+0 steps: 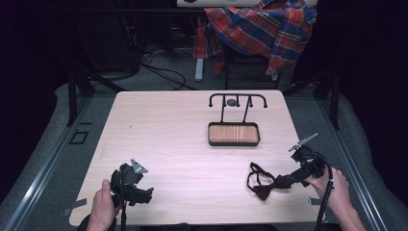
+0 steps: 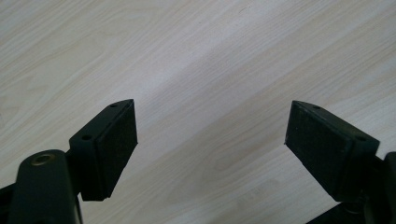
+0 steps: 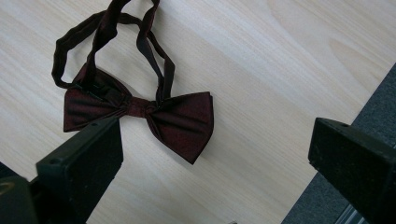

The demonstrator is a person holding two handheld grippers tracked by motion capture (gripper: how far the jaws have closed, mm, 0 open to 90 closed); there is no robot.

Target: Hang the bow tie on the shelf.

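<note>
With both the left gripper [image 1: 139, 192] and the right gripper [image 3: 219, 154] held wide apart and empty, the bow tie [image 3: 140, 112] lying flat near the table's [image 1: 168, 130] right front edge could be missed or only its strap [image 3: 100, 28] snagged.

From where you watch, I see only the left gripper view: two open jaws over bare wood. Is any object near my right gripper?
Observer: Yes. A dark red bow tie lies flat on the table, just ahead of the right gripper, whose jaws stand open.
Operator: Is the strap tangled with anything?
Observer: No. The strap loops free on the wood beyond the bow.
Operator: Is there a place to put it?
Observer: Possibly. A small stand with a wooden tray and a black rack above stands farther back.
</note>
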